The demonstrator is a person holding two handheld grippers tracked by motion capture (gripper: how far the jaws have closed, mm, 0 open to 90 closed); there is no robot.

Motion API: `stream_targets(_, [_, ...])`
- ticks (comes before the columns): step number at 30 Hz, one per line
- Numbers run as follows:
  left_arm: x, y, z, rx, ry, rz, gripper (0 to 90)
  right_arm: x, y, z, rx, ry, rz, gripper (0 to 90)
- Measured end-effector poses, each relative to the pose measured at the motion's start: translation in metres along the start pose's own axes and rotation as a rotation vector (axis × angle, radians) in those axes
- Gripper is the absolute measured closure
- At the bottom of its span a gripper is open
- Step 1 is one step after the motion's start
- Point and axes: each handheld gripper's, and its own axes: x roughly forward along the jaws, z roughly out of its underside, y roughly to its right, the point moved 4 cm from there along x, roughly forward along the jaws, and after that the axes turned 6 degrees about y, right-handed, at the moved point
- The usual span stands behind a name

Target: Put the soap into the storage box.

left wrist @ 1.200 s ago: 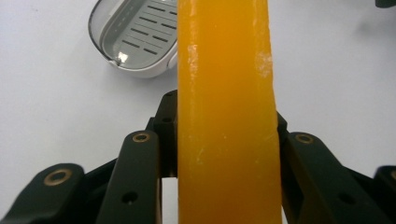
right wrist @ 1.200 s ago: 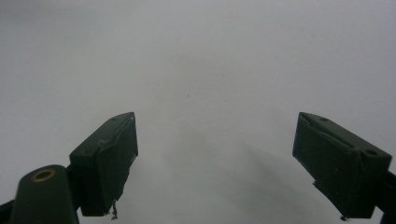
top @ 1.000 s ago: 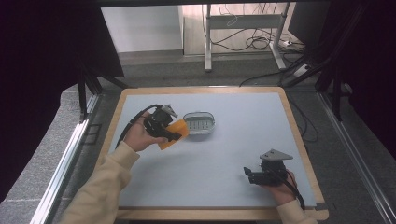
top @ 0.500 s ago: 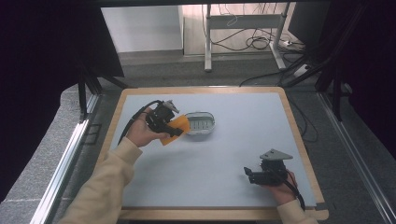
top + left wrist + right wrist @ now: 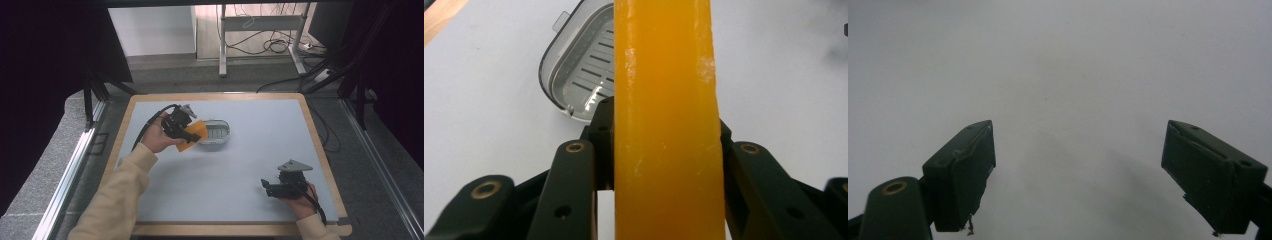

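An orange soap bar (image 5: 194, 135) is clamped in my left gripper (image 5: 186, 133), held just left of a grey soap dish (image 5: 216, 133) with a slotted bottom. In the left gripper view the orange soap bar (image 5: 666, 120) stands on edge between the two black jaws, and the grey soap dish (image 5: 581, 70) lies behind it on the mat. My right gripper (image 5: 270, 188) rests low at the front right of the mat, jaws wide apart. Its fingertips (image 5: 965, 170) frame bare grey mat, with nothing between them.
The pale grey mat (image 5: 250, 150) lies in a wooden frame (image 5: 320, 145). Beyond the far edge stand a table's metal legs and floor cables (image 5: 270, 45). A metal rail (image 5: 70, 180) runs along the left side.
My left gripper has carried the soap bar a little to the right, closer to the dish. The right hand has stayed where it was.
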Motion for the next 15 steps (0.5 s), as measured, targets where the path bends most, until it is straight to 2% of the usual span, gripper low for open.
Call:
stream_targets(6, [0.006, -0.004, -0.008, 0.04, -0.007, 0.009, 61.9, 0.0, 0.0, 0.0, -0.001, 0.0, 0.002, 14.8])
stream_targets(15, [0.017, -0.009, -0.019, 0.067, -0.007, 0.027, 61.9, 0.0, 0.001, 0.0, 0.0, -0.002, 0.002, 14.7])
